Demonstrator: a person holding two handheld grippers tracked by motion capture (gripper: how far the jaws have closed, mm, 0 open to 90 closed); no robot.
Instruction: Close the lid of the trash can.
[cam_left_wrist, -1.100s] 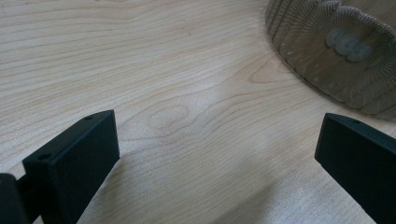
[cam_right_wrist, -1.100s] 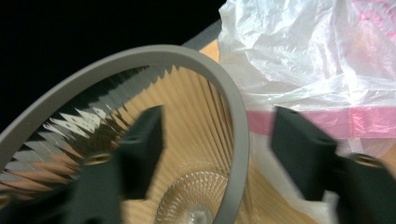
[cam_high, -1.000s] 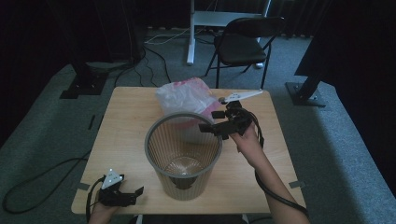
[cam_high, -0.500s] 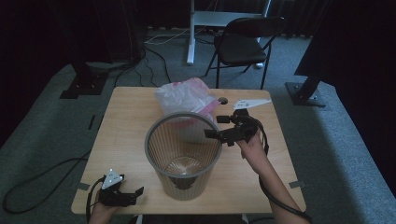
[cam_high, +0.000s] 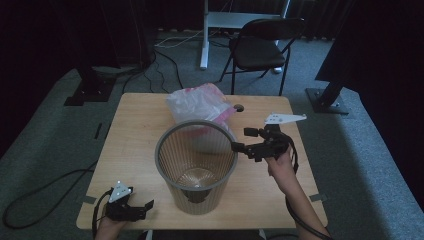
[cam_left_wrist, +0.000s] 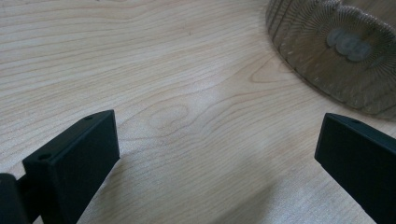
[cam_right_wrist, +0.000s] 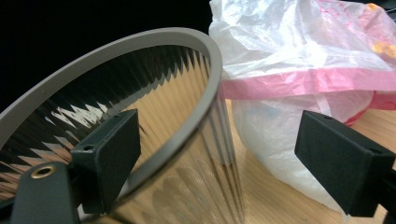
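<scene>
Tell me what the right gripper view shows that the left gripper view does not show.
Right gripper view alone: the bin's grey rim, with the open right gripper straddling it, one jaw inside and one outside, and the plastic bag with a pink band behind the bin. Left gripper view alone: a wide stretch of bare table between the open jaws of the left gripper, and the bin's lower part. Both share: the ribbed bin, the wooden table and two black jaws standing apart.
</scene>
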